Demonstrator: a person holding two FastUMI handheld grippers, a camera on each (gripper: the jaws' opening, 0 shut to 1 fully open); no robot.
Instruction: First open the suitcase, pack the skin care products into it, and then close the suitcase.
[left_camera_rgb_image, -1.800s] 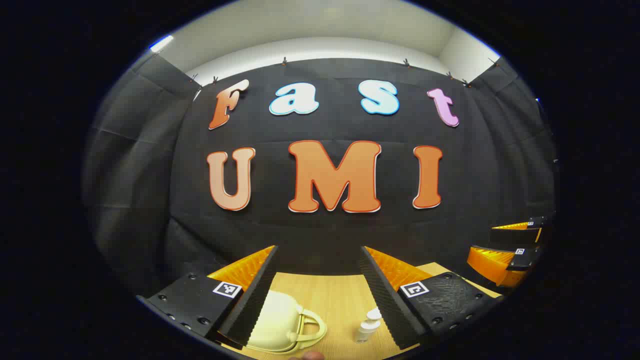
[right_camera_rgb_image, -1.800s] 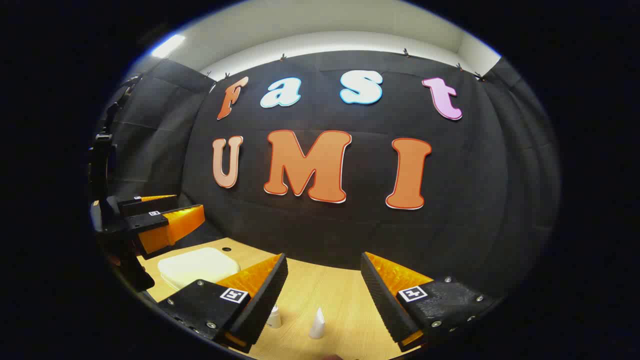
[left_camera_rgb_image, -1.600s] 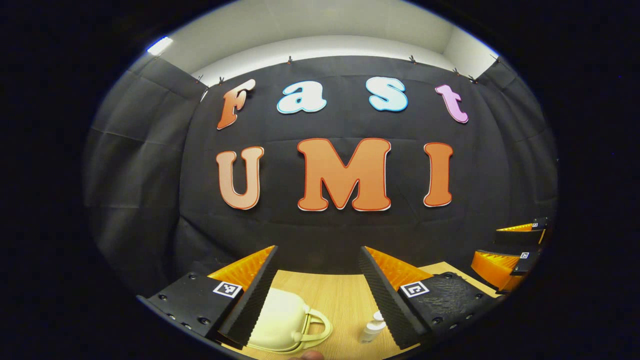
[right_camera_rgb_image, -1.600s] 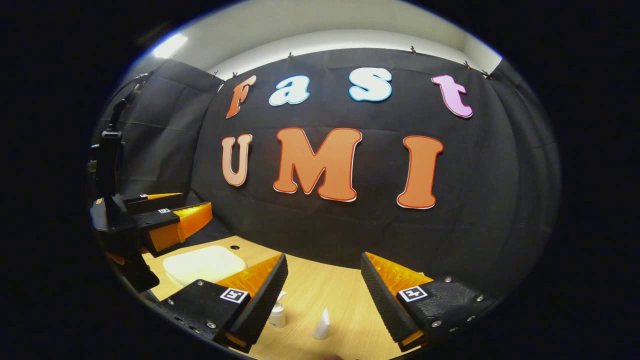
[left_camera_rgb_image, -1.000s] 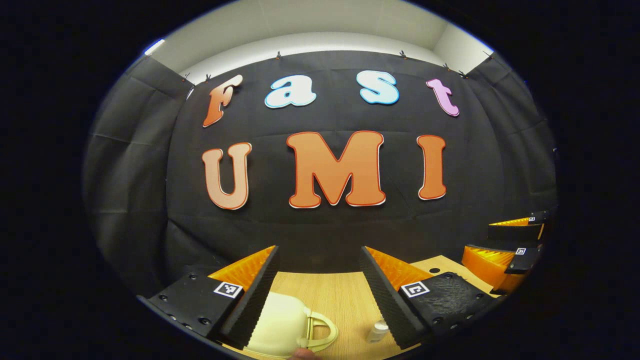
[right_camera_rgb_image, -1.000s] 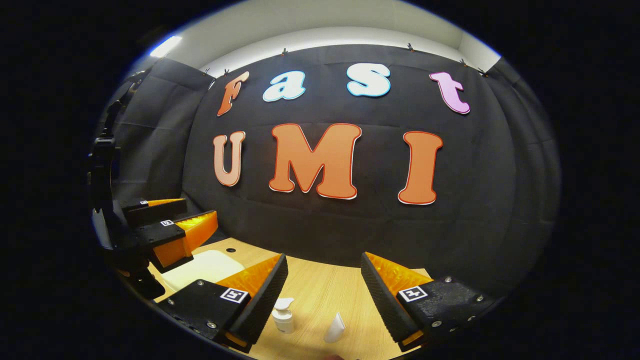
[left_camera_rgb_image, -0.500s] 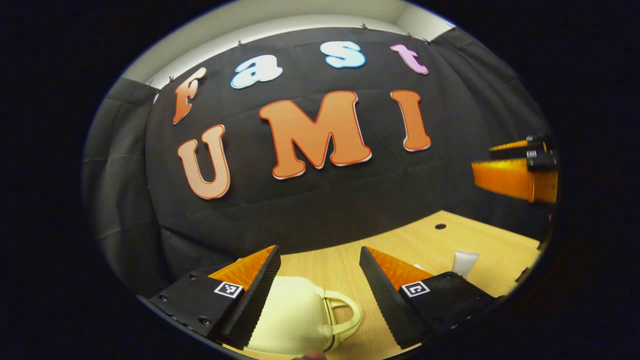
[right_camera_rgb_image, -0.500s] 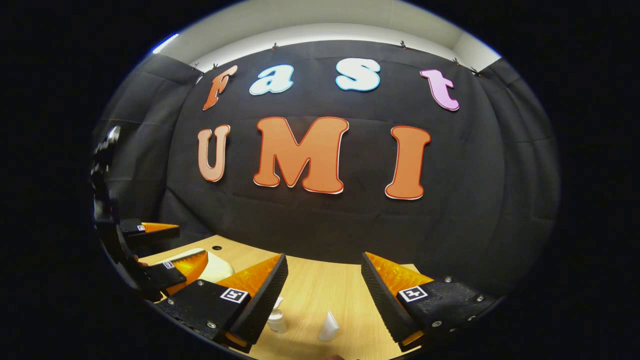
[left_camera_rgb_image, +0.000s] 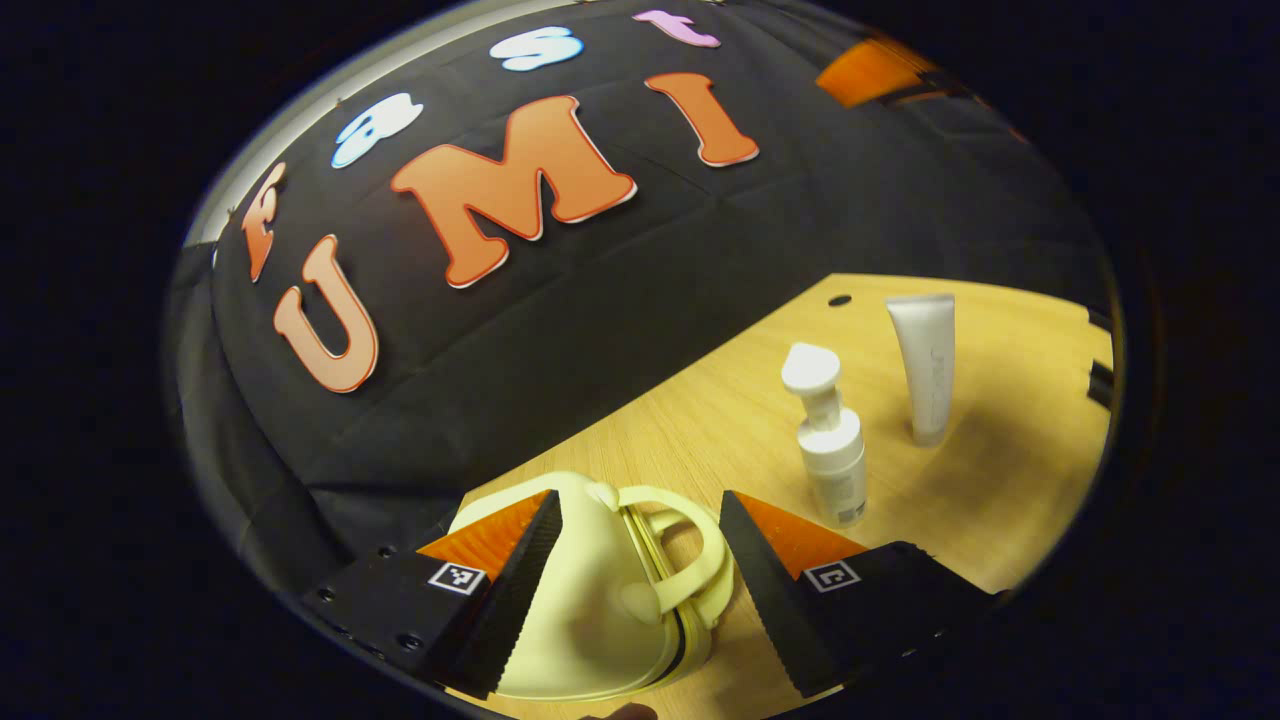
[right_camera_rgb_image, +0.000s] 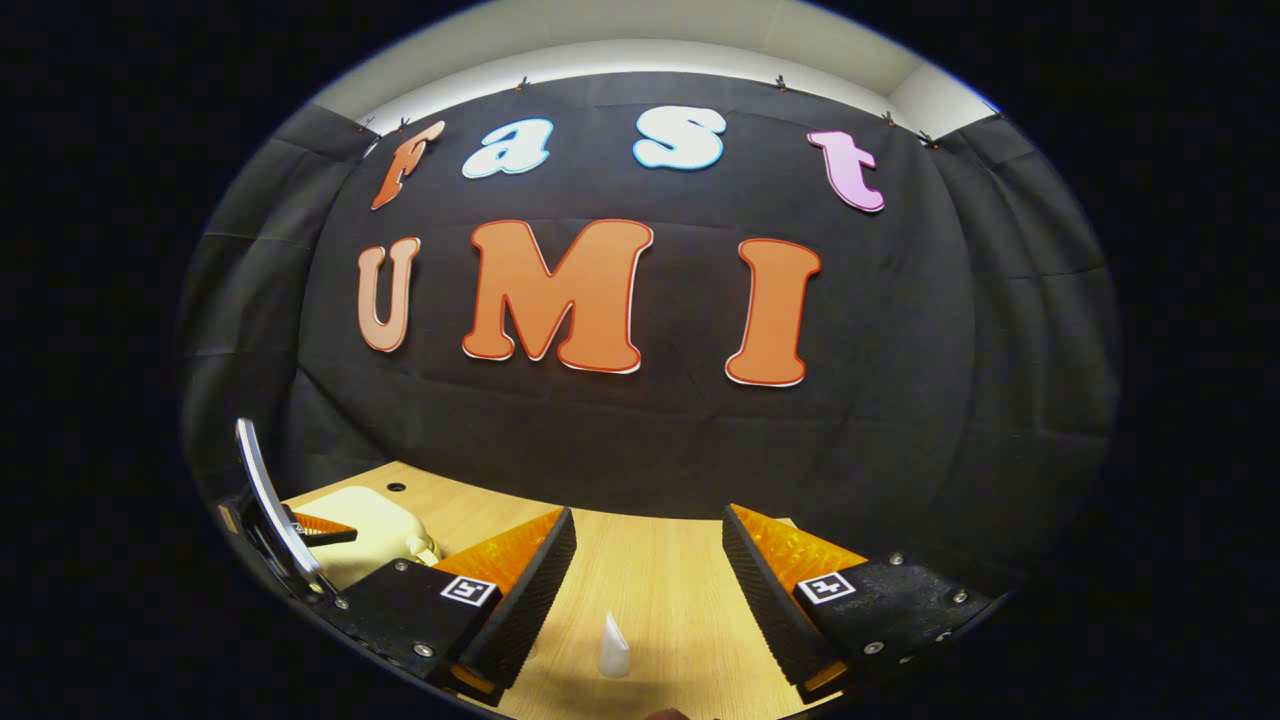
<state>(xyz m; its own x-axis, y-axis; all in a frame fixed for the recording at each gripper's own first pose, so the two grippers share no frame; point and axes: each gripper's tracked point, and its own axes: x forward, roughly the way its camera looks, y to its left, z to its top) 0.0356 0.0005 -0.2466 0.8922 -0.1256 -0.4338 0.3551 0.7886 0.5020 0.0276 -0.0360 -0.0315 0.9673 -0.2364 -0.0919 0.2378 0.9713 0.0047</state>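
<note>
A small cream suitcase (left_camera_rgb_image: 590, 600) lies shut on the wooden table (left_camera_rgb_image: 1010, 500), its handle (left_camera_rgb_image: 700, 560) pointing toward the skin care products. My left gripper (left_camera_rgb_image: 637, 497) hangs open just above it, one finger to each side of the handle end, touching nothing. A white pump bottle (left_camera_rgb_image: 832, 450) and a white tube (left_camera_rgb_image: 925, 365) stand upright to the right of the case. My right gripper (right_camera_rgb_image: 648, 512) is open and empty above the table, with the tube (right_camera_rgb_image: 613, 648) low between its fingers. In the right gripper view the suitcase (right_camera_rgb_image: 375, 530) lies at far left, partly behind the left gripper (right_camera_rgb_image: 300, 535).
The black cloth wall rises close behind the table's far edge. A small round hole (left_camera_rgb_image: 840, 300) sits in the tabletop near that edge. Bare wood (right_camera_rgb_image: 680, 610) stretches between the tube and the case.
My left gripper has tipped down and rolled toward the suitcase, which now sits between its fingers; the bottle and tube came into its view. The right gripper stayed open and barely moved.
</note>
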